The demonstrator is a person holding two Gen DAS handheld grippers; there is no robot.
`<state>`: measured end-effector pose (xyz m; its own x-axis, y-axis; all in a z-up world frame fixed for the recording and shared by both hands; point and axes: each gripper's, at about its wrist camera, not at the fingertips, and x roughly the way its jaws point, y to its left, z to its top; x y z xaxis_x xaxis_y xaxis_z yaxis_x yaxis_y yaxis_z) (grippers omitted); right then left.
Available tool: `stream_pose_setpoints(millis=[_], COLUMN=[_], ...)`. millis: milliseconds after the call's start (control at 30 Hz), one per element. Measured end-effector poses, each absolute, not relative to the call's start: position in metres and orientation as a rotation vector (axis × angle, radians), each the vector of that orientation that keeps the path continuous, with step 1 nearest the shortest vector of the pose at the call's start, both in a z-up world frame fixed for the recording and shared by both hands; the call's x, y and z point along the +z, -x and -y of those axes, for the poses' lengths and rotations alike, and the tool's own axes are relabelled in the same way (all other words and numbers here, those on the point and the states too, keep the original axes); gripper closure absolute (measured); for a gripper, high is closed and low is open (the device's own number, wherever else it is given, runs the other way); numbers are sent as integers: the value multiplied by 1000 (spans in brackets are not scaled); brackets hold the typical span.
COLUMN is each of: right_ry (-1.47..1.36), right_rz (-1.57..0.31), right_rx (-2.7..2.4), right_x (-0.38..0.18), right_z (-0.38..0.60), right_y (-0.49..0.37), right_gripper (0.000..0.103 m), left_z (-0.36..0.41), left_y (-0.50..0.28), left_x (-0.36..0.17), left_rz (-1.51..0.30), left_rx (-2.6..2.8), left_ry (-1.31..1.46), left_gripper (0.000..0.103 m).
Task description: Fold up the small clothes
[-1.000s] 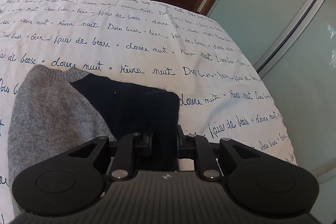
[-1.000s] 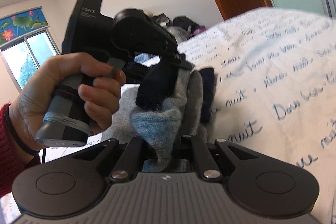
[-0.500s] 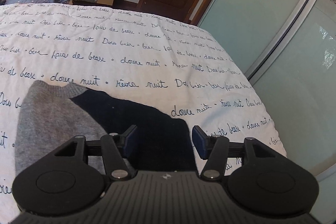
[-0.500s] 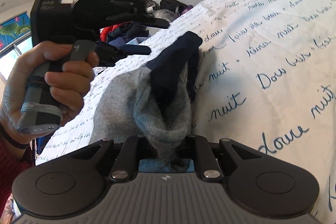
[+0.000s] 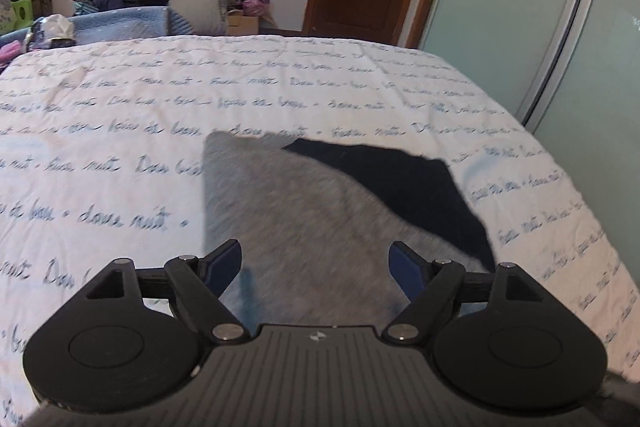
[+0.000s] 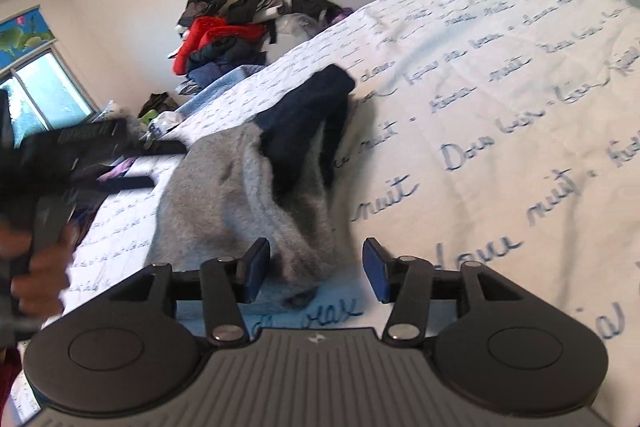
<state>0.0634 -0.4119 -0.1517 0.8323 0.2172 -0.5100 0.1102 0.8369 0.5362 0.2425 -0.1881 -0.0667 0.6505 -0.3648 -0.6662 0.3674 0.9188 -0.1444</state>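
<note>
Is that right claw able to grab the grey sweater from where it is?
Probably yes. The right claw is open, and the grey sweater bunches up between its fingers with nothing in the way.

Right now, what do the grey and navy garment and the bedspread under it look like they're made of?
Garment: looks like a soft knit, maybe wool or fleece; fuzzy matte nap, thick floppy folds. Bedspread: seemingly thin woven cotton, matte, finely creased, printed with blue script. Blur limits certainty.
</note>
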Motion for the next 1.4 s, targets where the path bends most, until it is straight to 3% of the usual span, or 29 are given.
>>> stream_pose_setpoints(millis=[233,367,833,900,967,1400], right_ry=[-543,-524,-440,-486,-578,-862], right_rz=[-587,-572,-623,-635,-643,-695], right_rx=[48,56,35,72,136,410], right_x=[-143,-136,-137,-140,-145,-172], right_z=[413,411,406,415,429,480], right_y=[-67,-75,-118,-126,-139,-251], right_gripper=[51,40,40,37,24,23], left_z=[167,163,147,142,133,115], left_y=[-229,-225,-223,-231,-245,-363], left_x=[-84,-92,-101,-98,-95,-131], left_rz=[-787,-811,-833,-823,-808,-961], left_rx=[-372,-364,-331,-343,-361,-596], left_ry=[-10,-13,-26,-21,20,378], left_gripper=[23,23,20,18,15,12])
